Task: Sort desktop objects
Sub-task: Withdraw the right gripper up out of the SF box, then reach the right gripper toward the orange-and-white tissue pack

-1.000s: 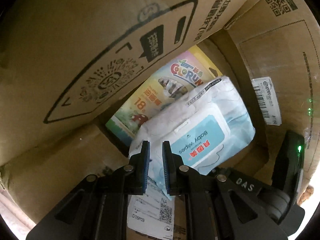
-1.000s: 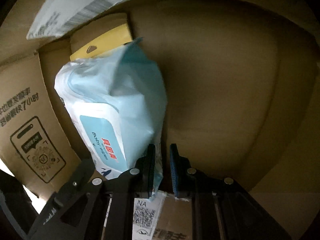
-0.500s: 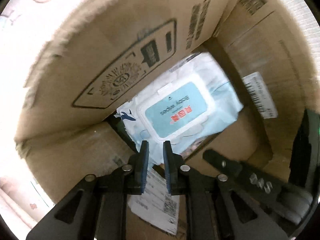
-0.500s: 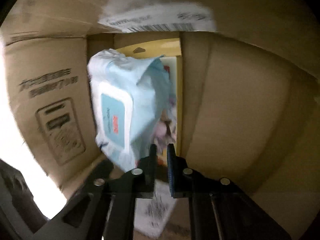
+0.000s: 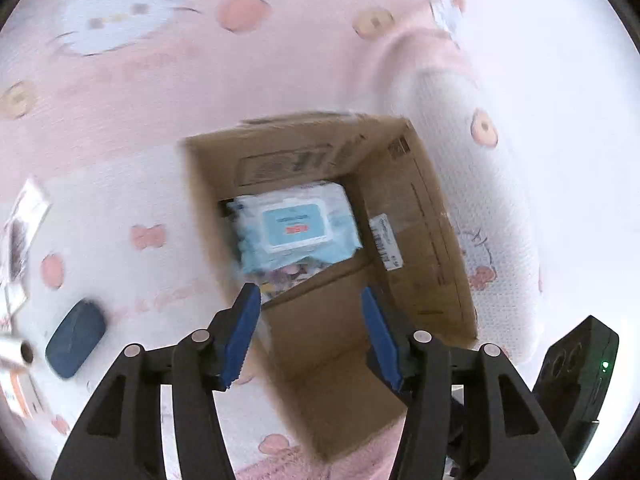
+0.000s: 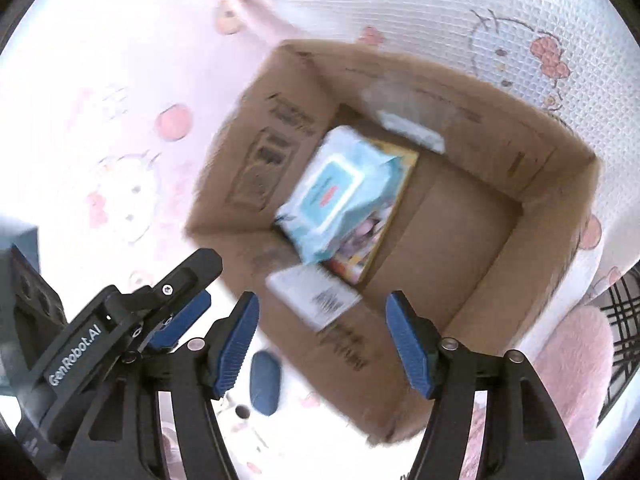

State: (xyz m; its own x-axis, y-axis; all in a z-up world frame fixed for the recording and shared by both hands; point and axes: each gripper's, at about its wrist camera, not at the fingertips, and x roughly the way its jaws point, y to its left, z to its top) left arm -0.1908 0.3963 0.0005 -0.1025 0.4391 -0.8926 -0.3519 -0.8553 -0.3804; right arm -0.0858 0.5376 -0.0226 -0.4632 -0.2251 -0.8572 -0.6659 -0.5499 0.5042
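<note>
A pale blue pack of baby wipes (image 5: 296, 226) lies inside an open cardboard box (image 5: 432, 264), on top of a yellow picture package (image 6: 376, 232). The pack also shows in the right wrist view (image 6: 340, 196), in the box (image 6: 500, 160). My left gripper (image 5: 312, 332) is open and empty, above the box's near wall. My right gripper (image 6: 322, 346) is open and empty, above the box's near edge. The left gripper shows at the lower left of the right wrist view (image 6: 176, 308).
The box stands on a pink and white cartoon-print cloth (image 5: 140, 80). A dark blue oval case (image 5: 76, 338) lies left of the box, also seen in the right wrist view (image 6: 265, 383). Small packets (image 5: 20, 240) lie at the far left. A pink fluffy cushion (image 6: 576, 360) is at the right.
Both grippers have let go of the wipes pack, opened, and pulled up out of the box. The pack now lies flat in the box.
</note>
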